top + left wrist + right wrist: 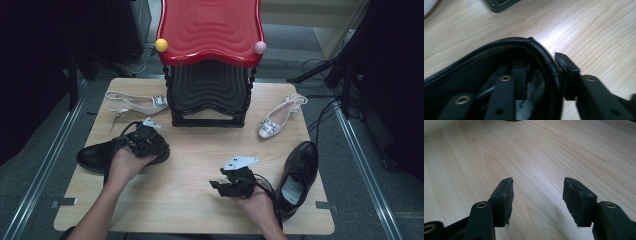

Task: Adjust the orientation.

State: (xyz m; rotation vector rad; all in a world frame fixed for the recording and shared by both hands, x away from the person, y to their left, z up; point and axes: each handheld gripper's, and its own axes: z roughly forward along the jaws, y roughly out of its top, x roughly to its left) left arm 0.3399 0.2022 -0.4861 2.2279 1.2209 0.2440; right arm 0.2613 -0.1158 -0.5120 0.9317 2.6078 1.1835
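Your left tongs (145,137) straddle the collar of the black shoe (97,156) at the worktop's left edge: in the left gripper view one jaw sits inside the shoe's opening and the other outside it, with the padded rim (544,60) between them. The outer pad touches the rim; whether the inner one presses too, I cannot tell. Your right tongs (225,185) hang open over bare wood near the front of the worktop (200,210), nothing between the pads (505,200).

Count the footwear: four pieces. Two black leather shoes, the one under your left hand and a second black shoe (299,170) just beside your right hand. Two white slingback heels with jewelled buckles, one left of the rack (132,103) and one right of it (280,117). One shoe rack (210,50) stands at the back centre, with a red top tier, a black tier beneath, and two knobs, one yellow (161,45) and one pink (260,47).
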